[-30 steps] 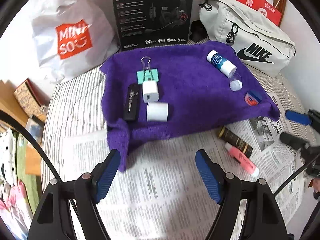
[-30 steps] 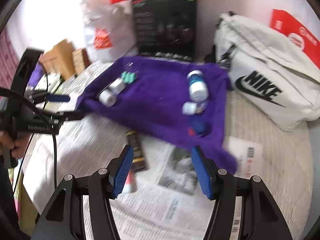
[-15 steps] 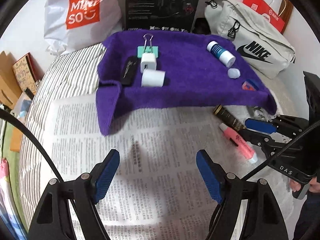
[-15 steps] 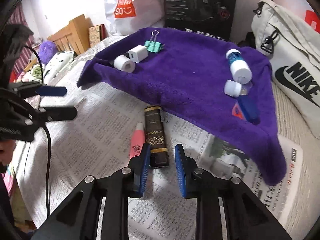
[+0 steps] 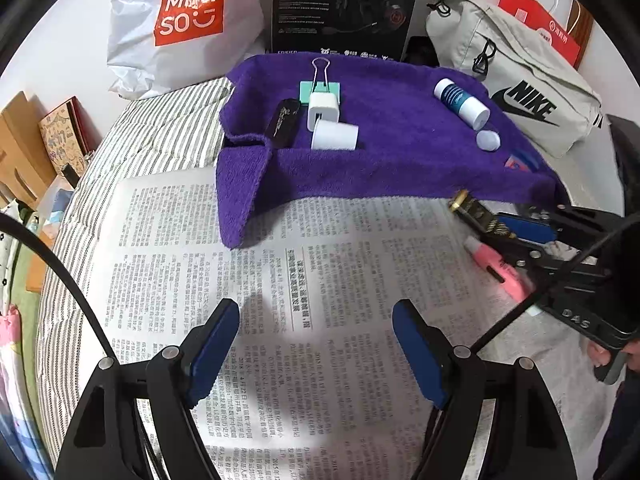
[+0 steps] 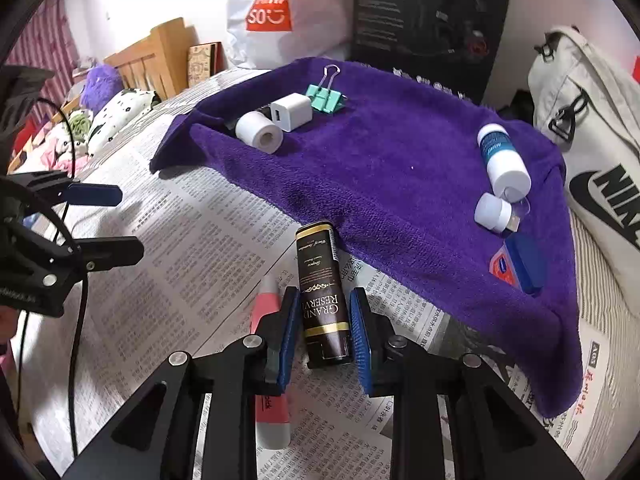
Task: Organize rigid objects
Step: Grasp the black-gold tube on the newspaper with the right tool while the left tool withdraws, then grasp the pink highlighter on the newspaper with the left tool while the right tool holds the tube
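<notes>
The right gripper (image 6: 324,326) points steeply downward, its blue pads (image 6: 289,334) pressed against both sides of a dark tube (image 6: 322,284) — a firm clamp. The left gripper (image 5: 316,346) angles down too, jaws spread wide with nothing between them — fingertips apart.

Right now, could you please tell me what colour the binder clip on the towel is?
Mint green with silver wire handles; the binder clip shows best in the right wrist view.
</notes>
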`<state>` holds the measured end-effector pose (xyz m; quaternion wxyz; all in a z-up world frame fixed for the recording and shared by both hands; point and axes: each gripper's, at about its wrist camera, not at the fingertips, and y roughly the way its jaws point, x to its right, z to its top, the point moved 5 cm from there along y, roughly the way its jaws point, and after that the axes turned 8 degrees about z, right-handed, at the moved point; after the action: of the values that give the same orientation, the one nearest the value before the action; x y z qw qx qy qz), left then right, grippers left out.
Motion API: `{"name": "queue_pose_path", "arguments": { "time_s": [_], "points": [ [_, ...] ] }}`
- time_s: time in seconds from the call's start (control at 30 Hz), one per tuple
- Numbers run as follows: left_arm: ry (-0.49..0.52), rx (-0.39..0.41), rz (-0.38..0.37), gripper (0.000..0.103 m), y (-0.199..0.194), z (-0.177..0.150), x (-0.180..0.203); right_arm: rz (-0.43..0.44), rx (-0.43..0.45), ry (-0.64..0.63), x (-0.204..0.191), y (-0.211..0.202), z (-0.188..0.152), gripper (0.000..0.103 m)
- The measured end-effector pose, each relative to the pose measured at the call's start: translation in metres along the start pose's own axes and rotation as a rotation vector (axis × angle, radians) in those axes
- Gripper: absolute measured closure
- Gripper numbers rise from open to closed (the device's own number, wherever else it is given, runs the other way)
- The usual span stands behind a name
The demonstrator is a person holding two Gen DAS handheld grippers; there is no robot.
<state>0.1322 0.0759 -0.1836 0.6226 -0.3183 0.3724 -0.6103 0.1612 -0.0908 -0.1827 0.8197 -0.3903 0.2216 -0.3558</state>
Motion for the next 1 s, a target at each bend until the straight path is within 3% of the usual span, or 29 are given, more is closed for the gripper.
{"name": "queue_pose_path", "arguments": {
  "time_s": [0.27,0.53,0.93,1.0],
  "points": [
    [0.035,0.008,0.028,0.020,0.004,-0.010,0.003,-0.044,-0.050,0.053,0.008,-0.015,-0.020,0.080],
    [0.041,0.022,0.022,0.018,0.002,-0.013,0.004,-0.037,0.000,0.053,0.006,-0.010,-0.014,0.080],
    [0.060,0.028,0.016,0.015,-0.001,-0.017,0.014,-0.125,-0.006,0.208,0.035,-0.046,-0.060,0.080],
    [0.061,0.027,0.011,0.015,-0.002,-0.017,0.015,-0.127,-0.009,0.213,0.036,-0.046,-0.060,0.075]
  ]
}}
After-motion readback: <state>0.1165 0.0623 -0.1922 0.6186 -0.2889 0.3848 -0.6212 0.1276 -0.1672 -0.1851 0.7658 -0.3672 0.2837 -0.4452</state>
